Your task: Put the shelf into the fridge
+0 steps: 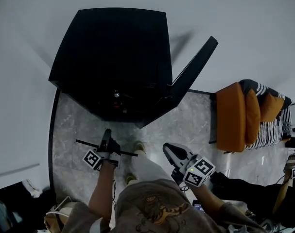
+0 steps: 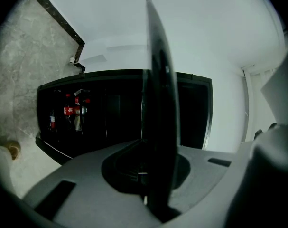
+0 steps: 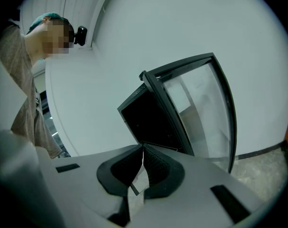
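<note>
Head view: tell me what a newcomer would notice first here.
The black fridge dominates the top of the frame, its door swung open to the right. Just below it, the left gripper is shut on the thin dark shelf, seen edge-on, while the right gripper beside it is shut and empty. An orange armchair stands out at the right edge.
</note>
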### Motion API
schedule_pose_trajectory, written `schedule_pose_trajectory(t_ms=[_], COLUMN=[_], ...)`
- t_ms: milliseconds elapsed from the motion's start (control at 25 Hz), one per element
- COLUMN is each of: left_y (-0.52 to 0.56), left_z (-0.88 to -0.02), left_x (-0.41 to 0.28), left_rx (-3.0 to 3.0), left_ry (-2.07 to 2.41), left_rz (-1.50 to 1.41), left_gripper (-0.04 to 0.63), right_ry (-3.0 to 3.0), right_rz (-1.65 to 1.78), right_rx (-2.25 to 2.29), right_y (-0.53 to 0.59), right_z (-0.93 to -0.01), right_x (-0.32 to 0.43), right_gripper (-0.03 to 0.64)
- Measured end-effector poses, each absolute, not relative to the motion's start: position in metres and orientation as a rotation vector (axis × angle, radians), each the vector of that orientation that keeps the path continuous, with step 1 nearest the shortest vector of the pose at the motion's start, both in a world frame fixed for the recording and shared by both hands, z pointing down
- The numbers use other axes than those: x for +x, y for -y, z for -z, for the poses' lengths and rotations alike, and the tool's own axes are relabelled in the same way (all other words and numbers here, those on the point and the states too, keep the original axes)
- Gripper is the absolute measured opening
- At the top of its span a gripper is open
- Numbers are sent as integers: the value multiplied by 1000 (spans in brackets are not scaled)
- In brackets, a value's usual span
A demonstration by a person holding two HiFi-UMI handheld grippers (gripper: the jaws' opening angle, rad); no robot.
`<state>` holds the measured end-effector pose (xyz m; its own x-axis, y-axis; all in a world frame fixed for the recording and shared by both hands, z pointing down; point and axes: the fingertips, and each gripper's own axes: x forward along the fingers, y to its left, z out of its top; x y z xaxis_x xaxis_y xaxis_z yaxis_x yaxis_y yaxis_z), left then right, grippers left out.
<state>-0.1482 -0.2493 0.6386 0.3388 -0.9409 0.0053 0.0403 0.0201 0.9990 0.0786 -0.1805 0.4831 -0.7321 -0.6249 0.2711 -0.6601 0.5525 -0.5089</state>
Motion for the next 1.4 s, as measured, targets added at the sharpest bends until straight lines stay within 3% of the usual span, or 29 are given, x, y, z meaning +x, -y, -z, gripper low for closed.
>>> schedule_pose_trajectory(t_ms=[1400], left_y=[335], left_z=[-722], left_x=[-138], left_rx=[1234], left_ry=[1026], left_rz=[992], left_gripper=[17], right_ry=[2642], right_rz=[-922], right_rx=[1144], right_y=[209], right_z=[-498], right_x=[90], right_gripper=[21])
